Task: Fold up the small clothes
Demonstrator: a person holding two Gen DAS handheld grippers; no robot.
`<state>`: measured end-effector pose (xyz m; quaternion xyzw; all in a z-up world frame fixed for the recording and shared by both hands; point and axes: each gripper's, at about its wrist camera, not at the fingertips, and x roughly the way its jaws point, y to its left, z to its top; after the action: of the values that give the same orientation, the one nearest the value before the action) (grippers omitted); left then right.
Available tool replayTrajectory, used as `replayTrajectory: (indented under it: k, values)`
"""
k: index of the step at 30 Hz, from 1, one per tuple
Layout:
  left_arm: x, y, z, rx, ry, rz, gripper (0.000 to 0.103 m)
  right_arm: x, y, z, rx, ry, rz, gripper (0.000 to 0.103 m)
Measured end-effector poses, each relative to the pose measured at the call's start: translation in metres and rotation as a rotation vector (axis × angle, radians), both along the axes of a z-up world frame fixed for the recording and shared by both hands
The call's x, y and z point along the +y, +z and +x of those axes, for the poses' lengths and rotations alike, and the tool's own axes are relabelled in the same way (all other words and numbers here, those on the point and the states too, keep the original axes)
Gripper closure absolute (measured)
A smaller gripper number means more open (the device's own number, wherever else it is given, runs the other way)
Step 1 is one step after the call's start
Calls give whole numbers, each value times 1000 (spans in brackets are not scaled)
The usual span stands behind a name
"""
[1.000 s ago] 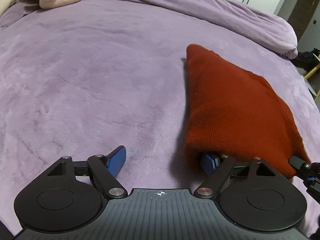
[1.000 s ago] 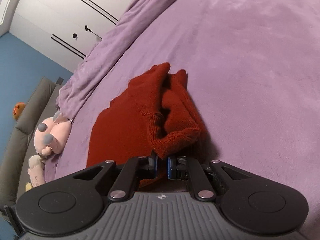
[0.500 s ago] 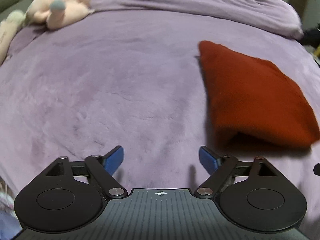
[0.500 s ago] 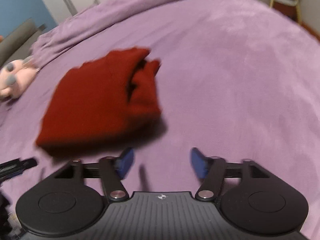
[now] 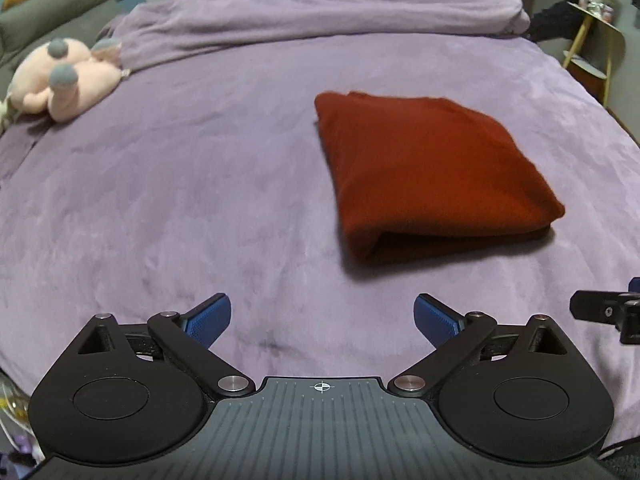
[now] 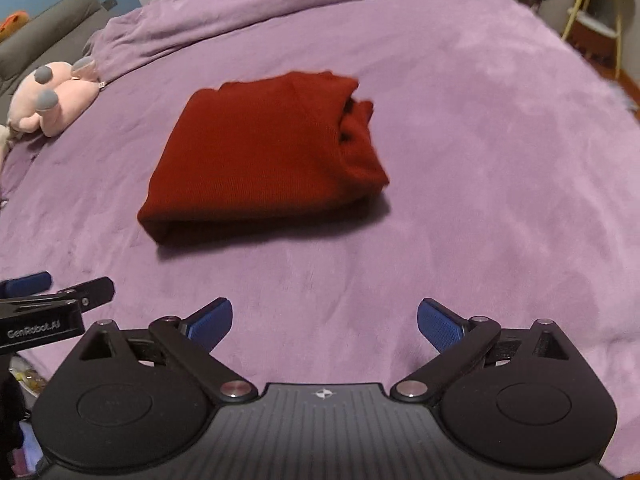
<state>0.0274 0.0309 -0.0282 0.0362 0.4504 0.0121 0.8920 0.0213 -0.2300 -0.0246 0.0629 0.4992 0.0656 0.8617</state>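
Note:
A dark red knitted garment point(image 5: 428, 172) lies folded in a thick rectangle on the purple bed cover point(image 5: 200, 184). It also shows in the right wrist view point(image 6: 264, 152), with bunched layers at its right end. My left gripper point(image 5: 322, 316) is open and empty, held back from the garment's near edge. My right gripper point(image 6: 324, 318) is open and empty, also short of the garment. The right gripper's tip point(image 5: 600, 312) shows at the right edge of the left wrist view. The left gripper's tip point(image 6: 60, 294) shows at the left edge of the right wrist view.
A pink plush toy point(image 5: 64, 80) lies at the far left of the bed. A rumpled purple duvet point(image 5: 320, 12) runs along the far side. A yellow-legged side table point(image 5: 596, 40) stands off the bed at the right. White wardrobe doors are behind.
Both grippers have let go of the red garment, opened and pulled back and up from it. The garment now lies folded flat on the bed.

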Motion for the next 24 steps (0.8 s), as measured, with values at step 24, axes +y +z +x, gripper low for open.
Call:
replayTrajectory:
  k: [24]
  values:
    - [0, 3, 28, 130, 25, -26, 2, 38, 26, 24, 38, 23, -177, 4]
